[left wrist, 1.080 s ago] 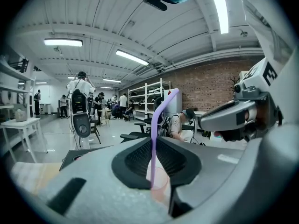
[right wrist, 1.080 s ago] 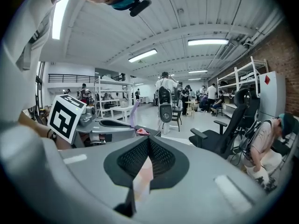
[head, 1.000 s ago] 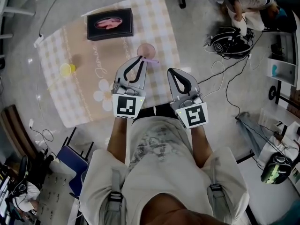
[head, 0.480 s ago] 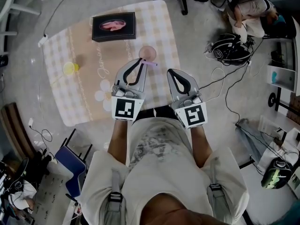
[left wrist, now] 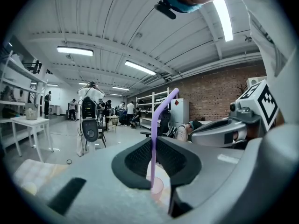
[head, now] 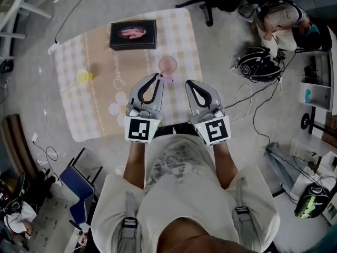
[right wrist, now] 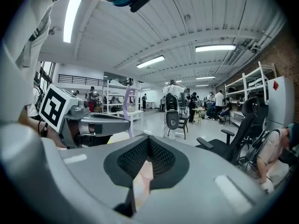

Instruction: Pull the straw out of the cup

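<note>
My left tongs [head: 156,78], centre-left of the frame, are clamped on the purple straw [left wrist: 153,125]. Its lower end looks about level with the rim of the pink cup [head: 167,65], which stands on the checked surface [head: 89,115] just above them. I'd pull straight up with a firm grip, so the cup doesn't tip. My right tongs [head: 193,84] are together and empty. The left gripper view shows the pinch and the straw's bent top. The head view shows only a short purple bit.
</note>
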The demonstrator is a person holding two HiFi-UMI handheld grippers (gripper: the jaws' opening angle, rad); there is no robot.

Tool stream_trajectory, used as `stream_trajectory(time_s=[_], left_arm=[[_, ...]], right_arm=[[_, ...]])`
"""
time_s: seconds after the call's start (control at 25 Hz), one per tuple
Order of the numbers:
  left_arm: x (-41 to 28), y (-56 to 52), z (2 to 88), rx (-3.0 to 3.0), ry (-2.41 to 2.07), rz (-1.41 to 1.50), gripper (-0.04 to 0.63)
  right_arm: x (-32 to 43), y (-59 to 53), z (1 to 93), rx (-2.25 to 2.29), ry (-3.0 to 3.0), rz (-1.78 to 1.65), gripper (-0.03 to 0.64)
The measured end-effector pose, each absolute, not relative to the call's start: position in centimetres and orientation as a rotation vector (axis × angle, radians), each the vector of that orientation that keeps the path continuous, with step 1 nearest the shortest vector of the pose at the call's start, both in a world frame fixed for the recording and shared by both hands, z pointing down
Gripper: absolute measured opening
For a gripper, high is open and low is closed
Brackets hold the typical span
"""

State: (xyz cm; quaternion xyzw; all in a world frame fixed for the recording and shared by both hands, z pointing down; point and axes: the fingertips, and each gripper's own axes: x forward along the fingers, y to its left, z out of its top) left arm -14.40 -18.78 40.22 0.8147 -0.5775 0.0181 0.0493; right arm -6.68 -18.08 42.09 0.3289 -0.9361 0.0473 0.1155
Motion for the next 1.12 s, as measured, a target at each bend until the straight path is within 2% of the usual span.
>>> stream_trajectory(time_s=[0.52, 1.12], left_arm=[[-15.9, -14.8, 39.7, 2.431, -1.793, -0.019, 0.038], [-17.9, -11.4, 42.0, 2.369, -1.796, 0.063, 0.038]], right_arm=[[-7.8, -15.2, 41.8, 0.911, -2.766, 0.101, 0.011], [-9.6, -13.7, 41.2, 0.825, -2.824, 0.040, 0.009]])
